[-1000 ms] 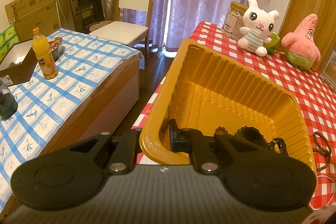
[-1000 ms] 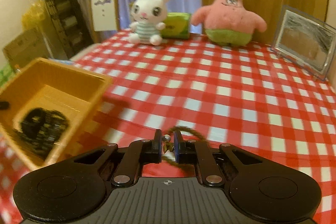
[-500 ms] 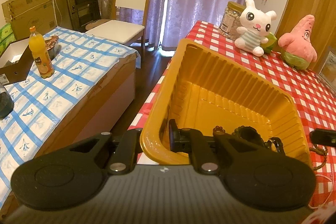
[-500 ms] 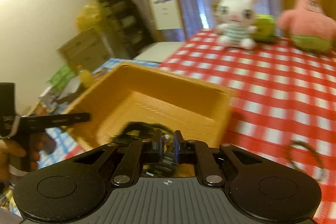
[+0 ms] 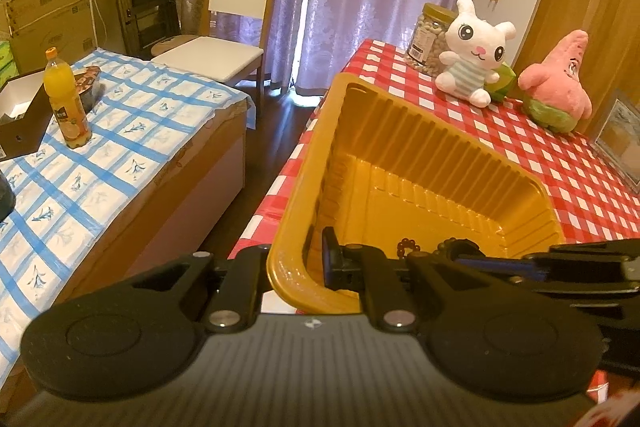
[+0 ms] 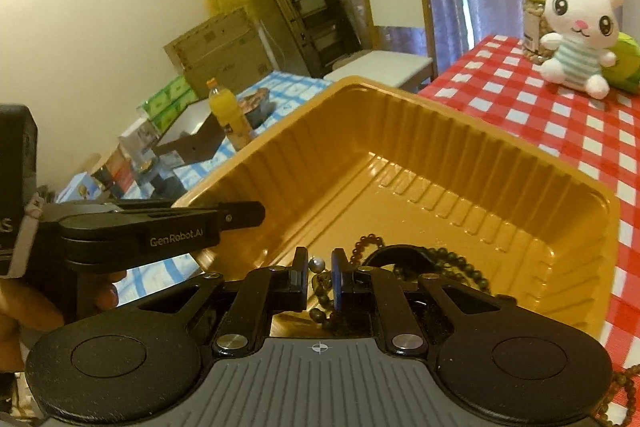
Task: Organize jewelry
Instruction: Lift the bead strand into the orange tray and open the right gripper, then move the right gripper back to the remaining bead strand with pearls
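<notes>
A yellow-orange ribbed plastic tray sits at the corner of the red checked table. My left gripper is shut on the tray's near rim; it also shows from the side in the right wrist view. My right gripper hangs over the tray's near end, shut on a small piece of jewelry with a silver bead. Dark bead bracelets lie on the tray floor under it; they also show in the left wrist view. The right gripper's fingers reach in from the right there.
A white bunny plush, a pink starfish plush, a jar and a picture frame stand at the table's far side. A brown bead string lies on the cloth. A low table with an orange bottle stands left.
My right gripper has swung left from over the tablecloth to over the tray, carrying the jewelry piece. The left gripper has kept its hold on the tray rim.
</notes>
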Demonstrator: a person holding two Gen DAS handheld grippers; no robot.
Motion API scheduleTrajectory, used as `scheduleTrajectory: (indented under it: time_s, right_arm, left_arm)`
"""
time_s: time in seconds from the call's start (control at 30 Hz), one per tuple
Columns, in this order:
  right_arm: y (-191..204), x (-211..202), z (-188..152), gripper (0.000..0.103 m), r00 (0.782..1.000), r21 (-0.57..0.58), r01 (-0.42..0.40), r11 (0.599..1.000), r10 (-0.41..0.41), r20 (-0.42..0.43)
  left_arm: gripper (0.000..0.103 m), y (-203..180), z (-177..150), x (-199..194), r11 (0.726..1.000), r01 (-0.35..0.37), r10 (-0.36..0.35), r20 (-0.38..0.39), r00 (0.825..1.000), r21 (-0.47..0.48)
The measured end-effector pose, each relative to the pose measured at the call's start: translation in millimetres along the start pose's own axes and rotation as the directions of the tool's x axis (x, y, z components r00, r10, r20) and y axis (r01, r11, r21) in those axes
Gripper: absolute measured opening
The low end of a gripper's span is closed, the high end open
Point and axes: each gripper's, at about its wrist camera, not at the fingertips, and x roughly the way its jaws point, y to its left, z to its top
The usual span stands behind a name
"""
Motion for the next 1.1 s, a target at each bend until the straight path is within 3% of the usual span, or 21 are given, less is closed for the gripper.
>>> scheduleTrajectory:
  time_s: [0.13, 0.27, 0.6, 1.1]
  right_arm:
    - [1, 2, -1, 0.015, 1.0, 0.012, 0.012, 1.0, -0.012, -0.008]
    - [0, -6, -2, 0.031, 1.0, 0.023, 0.021, 1.0, -0.022, 0.018]
    - [-19, -58, -16, 0.035, 0.992, 0.101, 0.075, 0.992, -0.084, 0.09]
    - [-84, -134, -64, 0.036, 0.955, 0.291, 0.268, 0.918, -0.293, 0.046]
  left_arm:
    - [0.01, 1, 1, 1, 1.0, 0.007, -0.007, -0.003, 1.0, 0.001]
    - [0.01, 0, 1, 1, 1.0, 0.007, -0.007, -0.003, 1.0, 0.001]
    - [0.01, -1, 2, 3, 1.0, -0.001, 0.001, -0.001, 1.0, 0.008]
    - [0.01, -4, 3, 7, 0.999, -0.029, 0.029, -0.011, 1.0, 0.019]
